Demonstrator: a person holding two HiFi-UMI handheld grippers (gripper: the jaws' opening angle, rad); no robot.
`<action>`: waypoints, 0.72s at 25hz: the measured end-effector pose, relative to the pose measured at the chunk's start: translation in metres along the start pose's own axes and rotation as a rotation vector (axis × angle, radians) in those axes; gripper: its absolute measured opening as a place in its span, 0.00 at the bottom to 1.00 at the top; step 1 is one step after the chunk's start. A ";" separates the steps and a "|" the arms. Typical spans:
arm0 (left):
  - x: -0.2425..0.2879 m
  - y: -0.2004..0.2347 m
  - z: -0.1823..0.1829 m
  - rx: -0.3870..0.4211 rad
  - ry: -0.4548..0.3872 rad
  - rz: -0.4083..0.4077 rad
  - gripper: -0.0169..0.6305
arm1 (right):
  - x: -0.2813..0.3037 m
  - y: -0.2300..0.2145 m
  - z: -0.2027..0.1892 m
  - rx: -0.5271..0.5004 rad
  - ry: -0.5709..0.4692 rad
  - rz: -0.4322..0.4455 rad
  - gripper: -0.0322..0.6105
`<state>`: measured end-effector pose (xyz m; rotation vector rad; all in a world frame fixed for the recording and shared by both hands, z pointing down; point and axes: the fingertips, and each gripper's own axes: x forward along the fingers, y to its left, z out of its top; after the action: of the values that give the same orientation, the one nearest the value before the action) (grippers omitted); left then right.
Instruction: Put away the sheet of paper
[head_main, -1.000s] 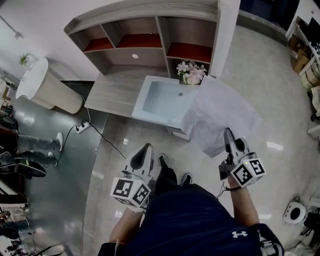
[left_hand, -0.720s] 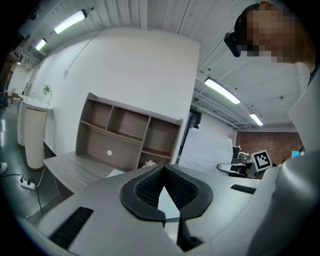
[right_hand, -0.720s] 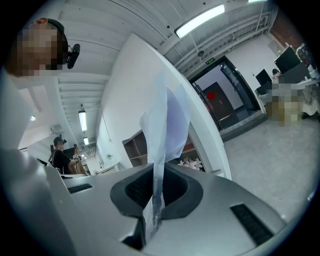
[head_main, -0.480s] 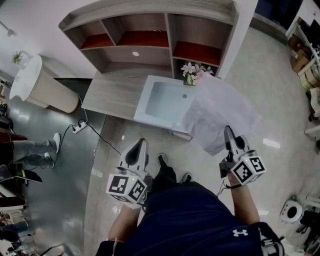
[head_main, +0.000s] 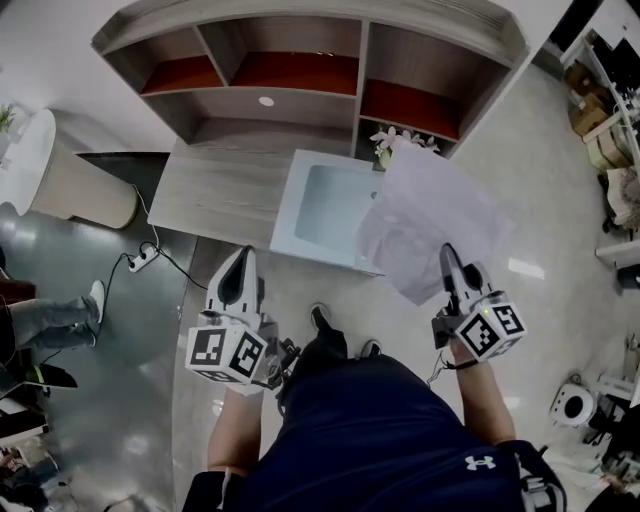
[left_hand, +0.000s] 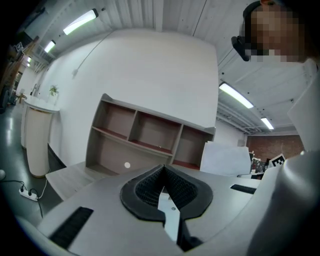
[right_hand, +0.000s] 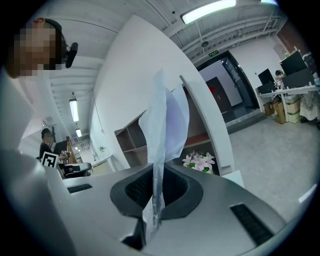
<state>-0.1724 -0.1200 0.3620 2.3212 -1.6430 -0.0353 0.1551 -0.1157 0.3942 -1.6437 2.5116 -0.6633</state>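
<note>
Sheet of paper (head_main: 430, 225), just one, is pinched by its near corner in the right hand-held gripper (head_main: 450, 256), whose jaws are pressed tight on it. It stands up in the air and, in the head view, overlaps the right edge of the single white tray (head_main: 290, 215). The left hand-held gripper (head_main: 238, 275) is to the tray's near left, jaws pressed together. One bunch of pink flowers (head_main: 398, 141) stands at the tray's far right corner. Beyond the tray are three red-floored shelf compartments (head_main: 300, 72).
</note>
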 end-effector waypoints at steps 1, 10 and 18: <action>0.004 0.009 0.002 -0.004 -0.001 0.000 0.05 | 0.006 0.001 -0.002 0.013 0.005 -0.005 0.08; 0.026 0.064 0.003 -0.041 0.019 -0.046 0.05 | 0.048 0.004 -0.018 0.084 0.029 -0.077 0.08; 0.029 0.088 -0.012 -0.075 0.043 -0.052 0.05 | 0.059 -0.011 -0.041 0.058 0.077 -0.154 0.08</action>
<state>-0.2407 -0.1713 0.3999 2.2923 -1.5336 -0.0563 0.1278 -0.1592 0.4464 -1.8382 2.4082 -0.8213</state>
